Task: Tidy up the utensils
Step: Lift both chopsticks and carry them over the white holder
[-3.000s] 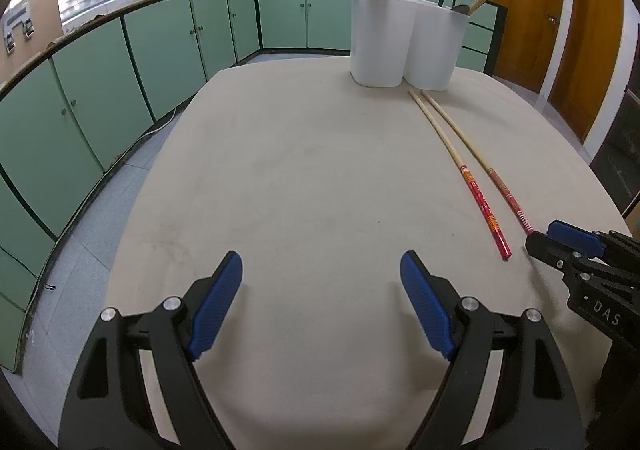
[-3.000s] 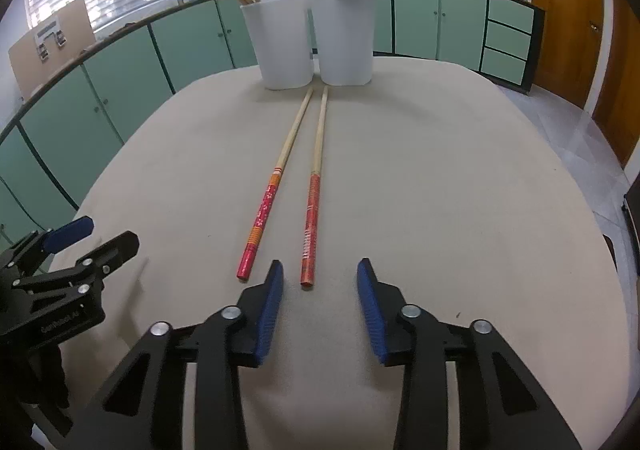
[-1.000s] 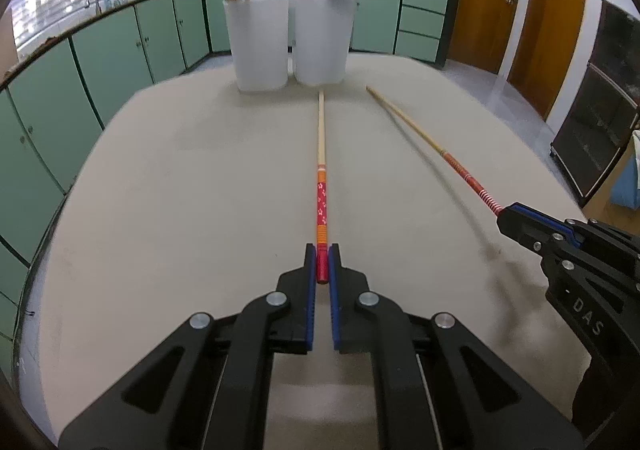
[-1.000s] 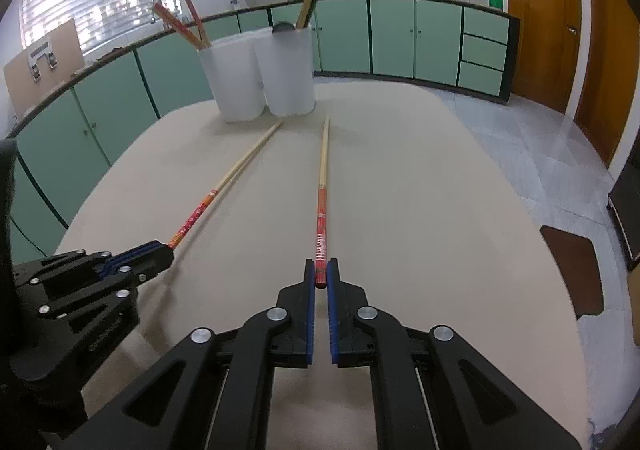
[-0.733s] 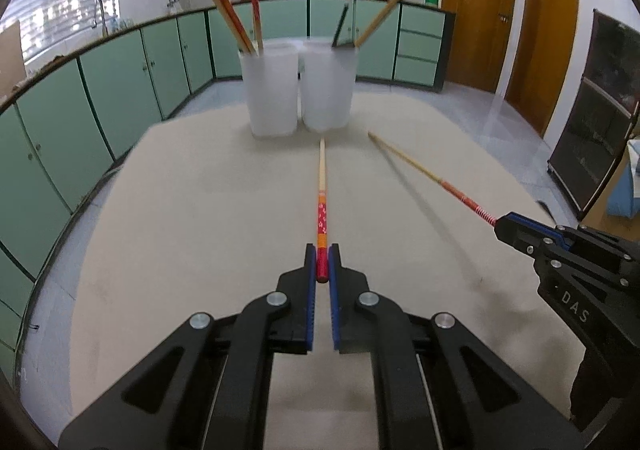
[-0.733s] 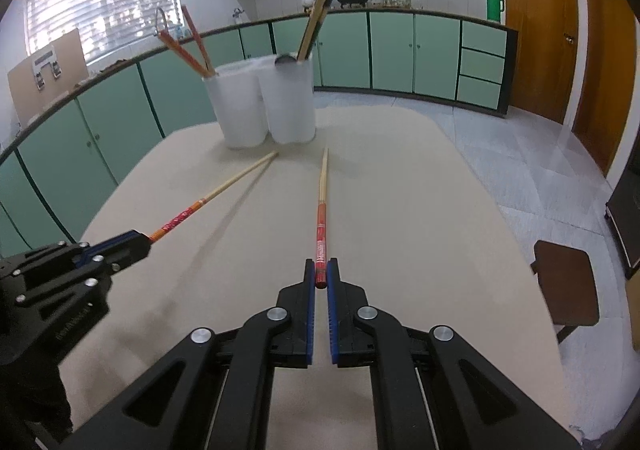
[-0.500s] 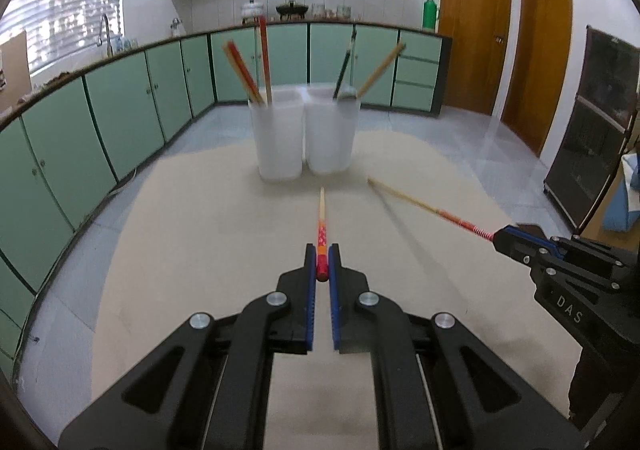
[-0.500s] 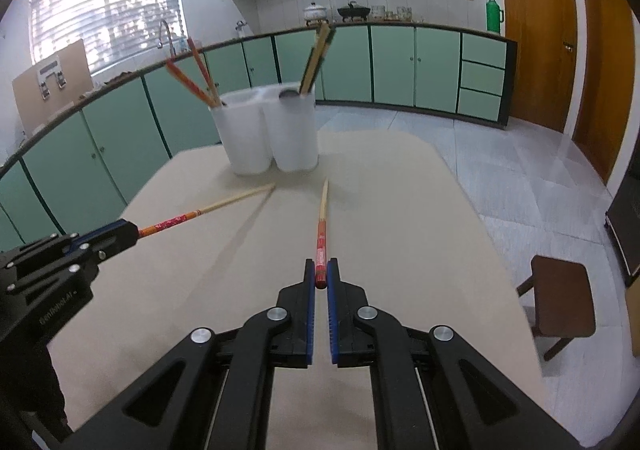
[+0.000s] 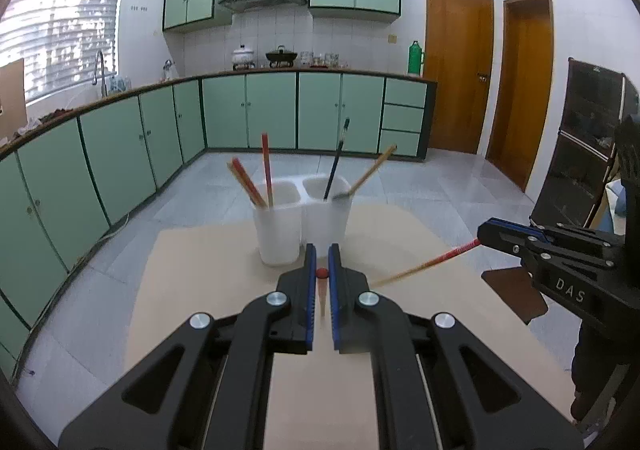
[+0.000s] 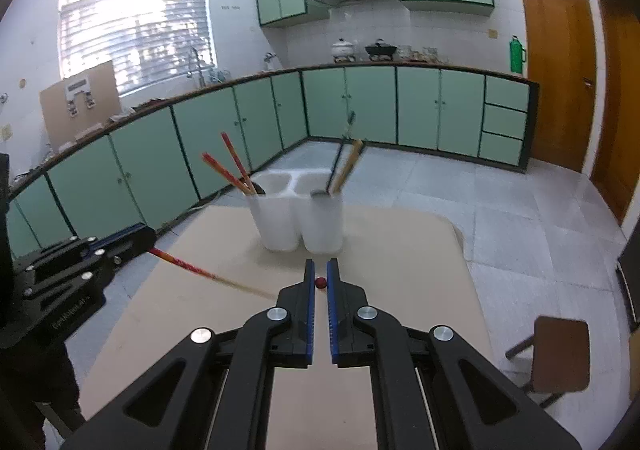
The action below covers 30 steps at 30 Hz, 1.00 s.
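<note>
Beyond both raised chopsticks, straight ahead on the surface (image 9: 192,262): twin white holder (image 9: 302,220), left hand-held gripper (image 9: 322,270) clamped on one chopstick (image 10: 200,271), right hand-held gripper (image 10: 320,280) on another chopstick (image 9: 424,266), shafts pointing toward it, neither clearly nearer.

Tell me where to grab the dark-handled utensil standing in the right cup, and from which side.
Grip the dark-handled utensil on its upper handle, coming from above: it stands steeply in the right cup, only the handle clears the rim, and a wooden stick leans right beside it.
</note>
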Each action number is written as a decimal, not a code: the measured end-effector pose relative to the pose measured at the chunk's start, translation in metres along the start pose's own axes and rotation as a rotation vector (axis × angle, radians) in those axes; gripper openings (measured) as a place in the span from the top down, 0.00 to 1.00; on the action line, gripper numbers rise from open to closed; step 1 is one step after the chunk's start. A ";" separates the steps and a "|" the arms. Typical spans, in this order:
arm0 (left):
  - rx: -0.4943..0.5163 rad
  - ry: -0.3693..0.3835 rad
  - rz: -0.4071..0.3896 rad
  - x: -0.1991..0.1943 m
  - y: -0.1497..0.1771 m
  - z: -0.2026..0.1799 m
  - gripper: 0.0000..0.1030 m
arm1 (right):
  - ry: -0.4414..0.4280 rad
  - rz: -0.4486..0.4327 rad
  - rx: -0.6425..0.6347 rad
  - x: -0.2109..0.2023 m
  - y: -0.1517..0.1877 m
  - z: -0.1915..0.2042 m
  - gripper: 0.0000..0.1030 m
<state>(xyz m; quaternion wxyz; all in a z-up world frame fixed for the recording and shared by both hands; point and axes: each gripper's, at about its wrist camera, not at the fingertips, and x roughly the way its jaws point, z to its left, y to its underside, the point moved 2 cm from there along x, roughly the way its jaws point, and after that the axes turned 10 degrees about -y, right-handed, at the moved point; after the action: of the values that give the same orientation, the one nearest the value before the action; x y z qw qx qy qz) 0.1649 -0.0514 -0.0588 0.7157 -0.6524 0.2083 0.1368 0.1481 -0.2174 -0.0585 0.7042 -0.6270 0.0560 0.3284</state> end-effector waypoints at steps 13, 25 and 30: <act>-0.003 0.062 -0.042 -0.005 -0.030 0.005 0.95 | -0.079 -0.010 -0.065 0.005 -0.047 0.015 0.95; -0.010 0.073 -0.169 0.001 -0.096 0.000 0.95 | -0.109 -0.159 -0.071 0.005 -0.140 0.011 0.95; -0.010 0.050 -0.252 0.014 -0.141 -0.005 0.95 | -0.104 -0.235 -0.047 0.014 -0.181 -0.004 0.95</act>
<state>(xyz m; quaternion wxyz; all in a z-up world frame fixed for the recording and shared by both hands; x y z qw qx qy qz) 0.2423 -0.0728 0.0579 0.7187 -0.6800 0.1418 0.0307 0.2571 -0.2151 0.0871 0.7249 -0.6277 -0.0619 0.2770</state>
